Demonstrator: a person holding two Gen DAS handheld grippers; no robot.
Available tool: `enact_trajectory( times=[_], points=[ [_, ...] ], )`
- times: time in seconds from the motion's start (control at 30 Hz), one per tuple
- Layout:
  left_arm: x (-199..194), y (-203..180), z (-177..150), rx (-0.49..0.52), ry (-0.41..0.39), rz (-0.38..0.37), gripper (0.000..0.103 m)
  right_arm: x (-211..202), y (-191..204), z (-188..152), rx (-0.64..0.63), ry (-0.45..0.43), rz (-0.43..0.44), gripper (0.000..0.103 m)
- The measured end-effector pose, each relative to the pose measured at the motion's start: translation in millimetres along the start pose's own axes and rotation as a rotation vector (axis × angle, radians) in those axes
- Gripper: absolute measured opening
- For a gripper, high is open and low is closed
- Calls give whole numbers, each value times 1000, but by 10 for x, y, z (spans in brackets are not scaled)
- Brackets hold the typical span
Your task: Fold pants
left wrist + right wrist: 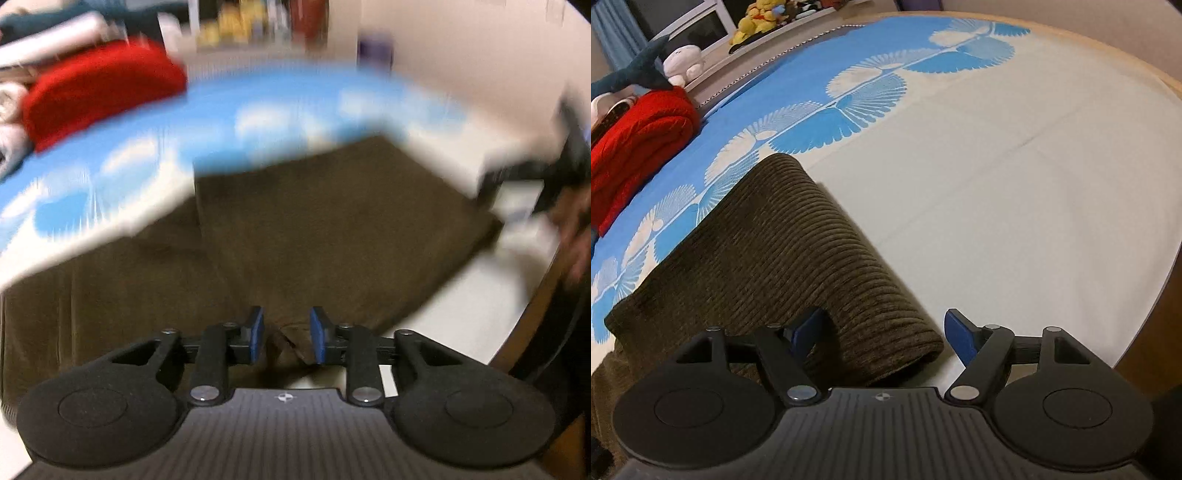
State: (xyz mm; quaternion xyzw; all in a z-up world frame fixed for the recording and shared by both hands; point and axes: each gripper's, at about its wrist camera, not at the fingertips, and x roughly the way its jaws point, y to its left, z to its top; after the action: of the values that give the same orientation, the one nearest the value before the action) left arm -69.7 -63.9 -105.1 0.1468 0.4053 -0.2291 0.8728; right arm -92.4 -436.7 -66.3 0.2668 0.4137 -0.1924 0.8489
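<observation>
Brown corduroy pants (332,221) lie spread on the bed in the blurred left wrist view. My left gripper (287,334) sits at their near edge, its blue pads (257,334) narrowly apart with a raised crease of the fabric caught between them. In the right wrist view a pant leg (775,240) lies doubled over with a rounded fold at its near end. My right gripper (882,336) stands wide open over that fold, one pad above the cloth and the other above the bare sheet, gripping nothing.
The pants rest on a bedsheet (997,166) that is cream with a blue fan pattern. A folded red blanket (635,147) and plush toys (683,62) lie at the far left. The bed's wooden edge (1152,332) runs along the right. A blurred hand (576,229) shows at the right edge of the left wrist view.
</observation>
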Motion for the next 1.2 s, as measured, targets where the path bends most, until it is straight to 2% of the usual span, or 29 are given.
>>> enact_trajectory(
  times=[0.2, 0.27, 0.4, 0.47, 0.53, 0.63, 0.73, 0.83, 0.9, 1.0, 1.1, 1.13, 1.2],
  points=[
    [-12, 113, -2, -57, 5, -36, 31, 57, -54, -4, 28, 31, 8, 74],
    [-22, 120, -1, -60, 7, -38, 32, 60, -46, -7, 23, 29, 16, 70],
    [-51, 112, 13, -51, 2, -40, 32, 29, 16, -25, -18, 9, 6, 55],
    [-89, 128, 22, -59, -3, -45, 32, -13, 44, -30, -30, -11, 11, 41],
    [-110, 148, 31, -72, -11, -49, 33, -91, 89, -39, -45, -39, 26, 34],
    [-159, 194, 57, -104, -30, -55, 34, -312, 242, -64, -127, -142, 69, 29],
    [-219, 281, 110, -158, -60, -63, 40, -629, 538, -179, -313, -285, 134, 28],
    [-311, 456, 186, -251, -111, -81, 47, -927, 884, -469, -556, -431, 217, 27],
    [-393, 614, 226, -343, -158, -120, 57, -1062, 1088, -726, -717, -503, 276, 27],
    [-464, 879, 250, -514, -202, -239, 67, -1156, 1318, -1066, -908, -547, 365, 26],
    [-453, 1087, 219, -678, -231, -414, 75, -1160, 1497, -1394, -1086, -550, 430, 26],
    [-444, 1120, 219, -714, -233, -462, 75, -1151, 1543, -1499, -1141, -547, 447, 26],
    [-388, 1157, 226, -743, -219, -506, 75, -1117, 1616, -1689, -1239, -529, 479, 26]
  ],
)
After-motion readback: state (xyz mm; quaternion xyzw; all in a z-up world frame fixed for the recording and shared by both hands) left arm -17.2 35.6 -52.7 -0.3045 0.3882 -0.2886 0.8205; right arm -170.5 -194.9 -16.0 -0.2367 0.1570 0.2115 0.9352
